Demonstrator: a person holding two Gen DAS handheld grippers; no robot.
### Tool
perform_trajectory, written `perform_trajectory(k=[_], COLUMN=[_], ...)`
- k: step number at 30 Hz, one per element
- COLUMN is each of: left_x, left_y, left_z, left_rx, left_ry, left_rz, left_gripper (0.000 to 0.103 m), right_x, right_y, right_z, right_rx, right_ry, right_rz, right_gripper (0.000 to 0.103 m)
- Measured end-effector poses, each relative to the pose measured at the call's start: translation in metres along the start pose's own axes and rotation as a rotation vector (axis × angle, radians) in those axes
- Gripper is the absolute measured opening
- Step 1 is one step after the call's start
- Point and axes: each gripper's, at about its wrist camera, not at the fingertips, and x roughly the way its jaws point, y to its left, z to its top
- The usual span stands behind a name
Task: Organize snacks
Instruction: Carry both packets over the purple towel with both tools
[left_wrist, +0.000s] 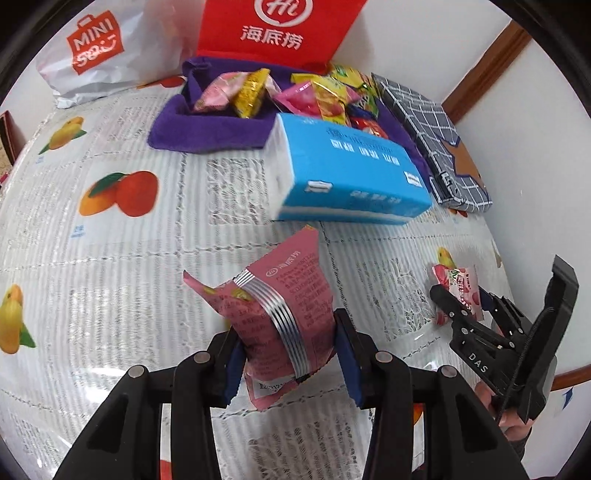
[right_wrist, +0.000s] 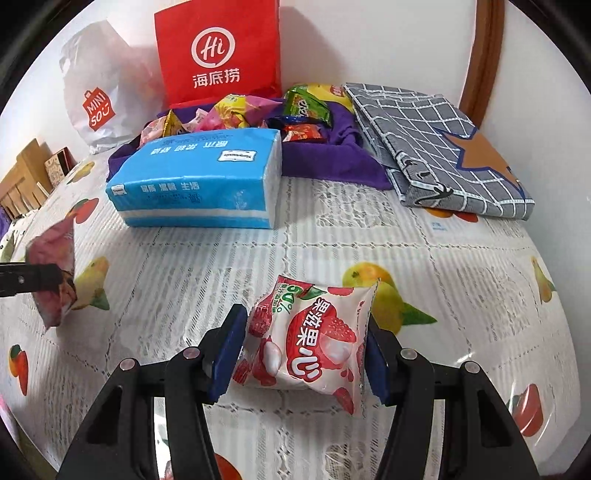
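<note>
2 held snack packets (left_wrist: 280, 314) (right_wrist: 314, 343) short of tissue pack (right_wrist: 199, 177) fronting snack-filled purple cloth (right_wrist: 325, 162).

A home: fruit-print tablecloth (right_wrist: 461, 266), tissue pack (right_wrist: 195, 181), shopping bags (right_wrist: 218, 55).

tissue pack (right_wrist: 195, 177) before snack pile (right_wrist: 236, 114); folded cloth (right_wrist: 439, 147) right

left gripper (left_wrist: 286, 356): black linked arms with round silver pivot pins; two flat fingers faced with dark blue pads (left_wrist: 349, 363).
right gripper (right_wrist: 303, 354): same build, glossy black arms, silver pins, blue pads (right_wrist: 227, 360) with squared ends.
marking: white letters "DAS" on the right gripper's black body, seen from the left wrist view.
casing: boxy black housing with ribbed edge behind it.
</note>
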Motion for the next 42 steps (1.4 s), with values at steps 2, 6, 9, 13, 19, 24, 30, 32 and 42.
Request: perform_trajectory(k=[2,6,9,13,19,24,30,32,42], left_x=[0.005,0.014,0.018,0.027,0.035,0.032,0.018,0.012,-0.022], left_y=[-0.004,-0.013,-0.016,-0.018,-0.017,-0.017,-0.016,-0.014,-0.022], left_z=[0.002,0.006,0.009,0.011,0.012,0.014,0.016,0.017,0.04], left_rx=[0.012,0.037,0.046,0.054,0.058,0.054,0.061,0.066,0.084], left_ry=[0.006,0.023,0.027,0.036,0.018,0.003,-0.033,-0.043,-0.121], left_rz=[0.009,0.007,0.003,0.01,0.027,-0.008,-0.034,-0.033,-0.036], left_gripper=[0.043,0.043,0.049,0.06,0.06,0.047,0.043,0.043,0.043], right_x=[0.001,0.005,0.007,0.013,0.014,0.011,0.004,0.001,-0.018], right_y=[-0.003,-0.009,-0.011,-0.012,-0.016,-0.02,-0.018,-0.016,-0.007], right_z=[-0.001,-0.001,0.001,0.002,0.001,-0.001,0.002,0.007,0.046], right_rx=[0.003,0.016,0.025,0.031,0.026,0.03,0.024,0.015,-0.014], right_ry=[0.004,0.013,0.017,0.031,0.04,0.047,0.033,0.019,-0.05], right_rz=[-0.002,-0.004,-0.002,0.003,0.028,0.03,0.045,0.045,0.051], right_gripper=[0.059,0.059,0.059,0.06,0.064,0.061,0.058,0.058,0.058])
